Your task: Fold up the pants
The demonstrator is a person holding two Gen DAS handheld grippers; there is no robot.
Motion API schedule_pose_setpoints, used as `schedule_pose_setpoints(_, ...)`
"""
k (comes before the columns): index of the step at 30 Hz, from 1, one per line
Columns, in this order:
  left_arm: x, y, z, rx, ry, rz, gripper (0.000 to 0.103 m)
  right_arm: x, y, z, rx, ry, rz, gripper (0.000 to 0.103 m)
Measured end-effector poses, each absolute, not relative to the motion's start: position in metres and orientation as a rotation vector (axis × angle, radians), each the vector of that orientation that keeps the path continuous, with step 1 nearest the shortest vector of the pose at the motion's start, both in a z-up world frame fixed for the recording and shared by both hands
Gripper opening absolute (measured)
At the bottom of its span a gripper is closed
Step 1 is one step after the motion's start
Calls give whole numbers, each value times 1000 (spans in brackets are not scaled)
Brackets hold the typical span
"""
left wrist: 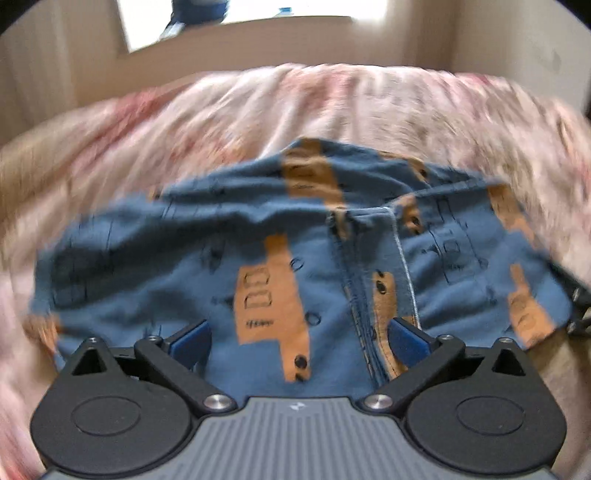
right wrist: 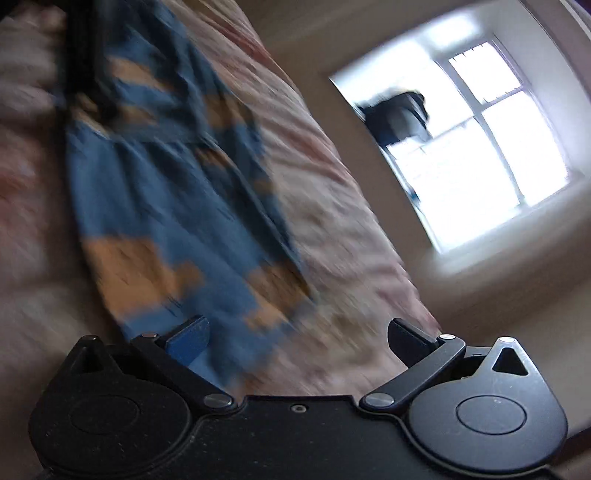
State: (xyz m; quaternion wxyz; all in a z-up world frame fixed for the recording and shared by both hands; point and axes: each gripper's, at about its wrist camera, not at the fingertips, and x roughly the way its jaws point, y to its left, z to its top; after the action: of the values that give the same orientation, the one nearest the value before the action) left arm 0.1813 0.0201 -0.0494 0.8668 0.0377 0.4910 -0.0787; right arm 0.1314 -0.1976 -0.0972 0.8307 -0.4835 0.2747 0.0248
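Blue pants (left wrist: 258, 266) with orange patches and dark prints lie spread and rumpled on a pink floral bedspread (left wrist: 258, 110). My left gripper (left wrist: 299, 336) is open, its blue-padded fingers wide apart just above the near edge of the pants, with the crotch seam by the right finger. In the right wrist view the pants (right wrist: 166, 192) run from the near left up to the far left, blurred by motion. My right gripper (right wrist: 299, 336) is open and empty over the near end of the pants and the bedspread (right wrist: 332, 221).
A beige wall and a bright window (right wrist: 480, 147) with a dark object (right wrist: 399, 114) on its sill lie beyond the bed. The window also shows at the top of the left wrist view (left wrist: 251, 22). The other gripper's dark edge (left wrist: 580, 306) shows at the far right.
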Motion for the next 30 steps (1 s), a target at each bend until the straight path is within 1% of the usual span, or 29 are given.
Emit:
schedule_pose_setpoints(3, 183, 39, -43, -49, 1070, -129, 102, 140, -218, -95, -943, 665, -42, 102)
schedule_pose_setpoints(5, 180, 51, -37, -81, 1059, -81, 102, 142, -226, -90, -867, 652, -51, 102)
schedule_pose_setpoints(10, 168, 99, -18, -288, 958, 30, 102, 134, -212, -74, -701, 489, 19, 102)
schedule_pose_setpoints(12, 165, 126, -10, -383, 919, 118, 102, 140, -204, -78, -672, 508, 64, 102)
schedule_pose_setpoints(15, 162, 167, -1, -501, 845, 224, 102, 161, -191, -100, -725, 617, 88, 102)
schedule_pose_setpoints(17, 161, 192, 4, -559, 807, 290, 102, 162, -191, -100, -711, 591, 95, 102)
schedule_pose_setpoints(20, 155, 222, 4, -636, 769, 386, 103, 161, -192, -83, -625, 541, 105, 102)
schedule_pose_setpoints(22, 153, 233, -1, -667, 780, 400, 103, 162, -184, -74, -582, 516, 152, 102)
schedule_pose_setpoints(25, 154, 240, -15, -708, 841, 360, 103, 167, -156, -61, -572, 499, 271, 102)
schedule_pose_setpoints(27, 151, 243, -24, -747, 873, 326, 103, 188, -130, -55, -560, 523, 396, 102)
schedule_pose_setpoints(30, 143, 248, -29, -805, 858, 299, 103, 229, -92, -48, -556, 547, 496, 102)
